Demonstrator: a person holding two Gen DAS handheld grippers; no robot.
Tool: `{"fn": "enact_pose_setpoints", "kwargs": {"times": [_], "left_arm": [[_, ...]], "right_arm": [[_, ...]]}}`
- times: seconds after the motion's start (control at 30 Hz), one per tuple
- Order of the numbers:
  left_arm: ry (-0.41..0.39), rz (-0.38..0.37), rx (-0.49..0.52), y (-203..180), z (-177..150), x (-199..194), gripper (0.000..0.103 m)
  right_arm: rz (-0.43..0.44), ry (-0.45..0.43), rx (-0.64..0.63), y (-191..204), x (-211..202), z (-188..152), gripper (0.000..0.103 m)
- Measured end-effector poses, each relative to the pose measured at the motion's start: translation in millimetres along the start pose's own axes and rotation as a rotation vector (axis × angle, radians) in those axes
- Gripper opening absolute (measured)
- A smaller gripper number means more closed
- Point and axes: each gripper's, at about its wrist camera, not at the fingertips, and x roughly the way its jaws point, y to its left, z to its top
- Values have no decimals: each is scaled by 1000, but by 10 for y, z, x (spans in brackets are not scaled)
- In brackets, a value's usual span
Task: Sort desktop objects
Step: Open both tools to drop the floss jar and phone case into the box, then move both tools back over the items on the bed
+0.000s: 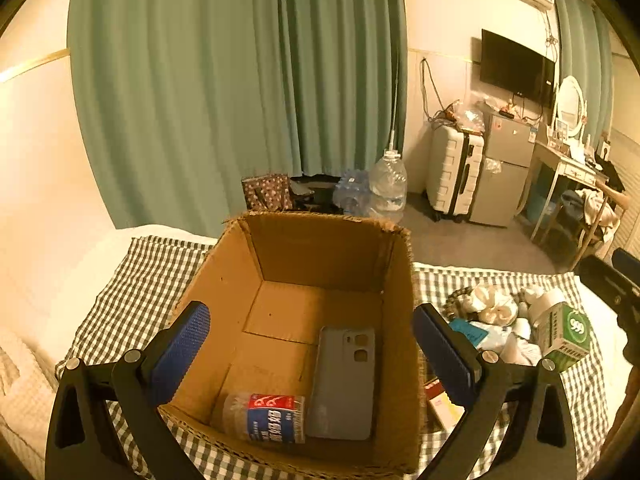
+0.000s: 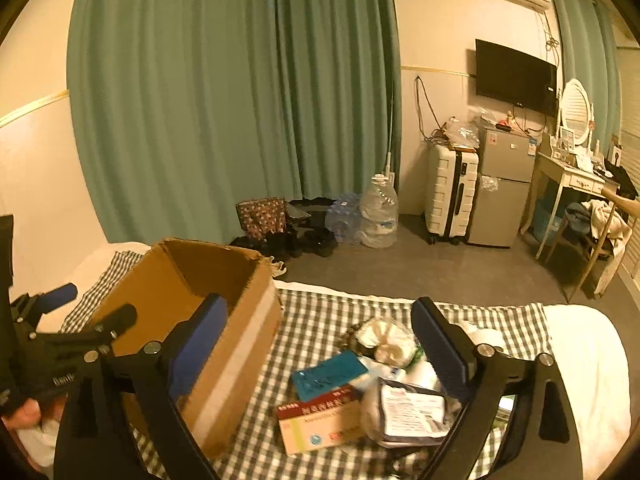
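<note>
Both pairs of jaws stand wide apart with nothing between the pads: your left gripper (image 1: pixel 312 354) hangs over the open cardboard box (image 1: pixel 224 280) with its blue pads straddling the box's width, and your right gripper (image 2: pixel 320 350) hovers empty above the heap of loose items on the checked cloth (image 2: pixel 320 308). Directly below your left gripper, two things already lie on the box floor: a grey phone case (image 1: pixel 344 384) flat against the right wall, and a clear bottle with a red and blue label (image 1: pixel 264 418) on its side at the near edge, just beside the case. So the sorting is under way, but by the look of it most of the work is still ahead of you. Beneath and ahead of your right gripper, the pile waits to the right of the box: a teal card (image 2: pixel 330 372), a red and tan carton (image 2: pixel 320 420), a clear pouch with printed paper inside (image 2: pixel 412 410), and a cream cloth bundle (image 2: pixel 386 342) further back. The left wrist view also shows a green and white medicine box (image 1: pixel 564 336) at the pile's far side, with a white-capped bottle just behind it. None of these is gripped yet, and the box has plenty of bare floor left to take them
</note>
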Motion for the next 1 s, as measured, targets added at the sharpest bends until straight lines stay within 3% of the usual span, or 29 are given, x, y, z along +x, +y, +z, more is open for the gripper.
{"fn": "enact_pose_setpoints", "kwargs": {"times": [0.3, 0.63, 1.0], "left_arm": [[-42, -19, 39, -421, 17, -267, 103], [-76, -47, 177, -1236, -87, -413, 103], [-38, -58, 278, -1818, -278, -342, 103]], "right_arm": [[-33, -43, 1, -450, -340, -20, 103], [-42, -20, 21, -1072, -522, -135, 103], [-100, -10, 111, -1813, -626, -269, 103]]}}
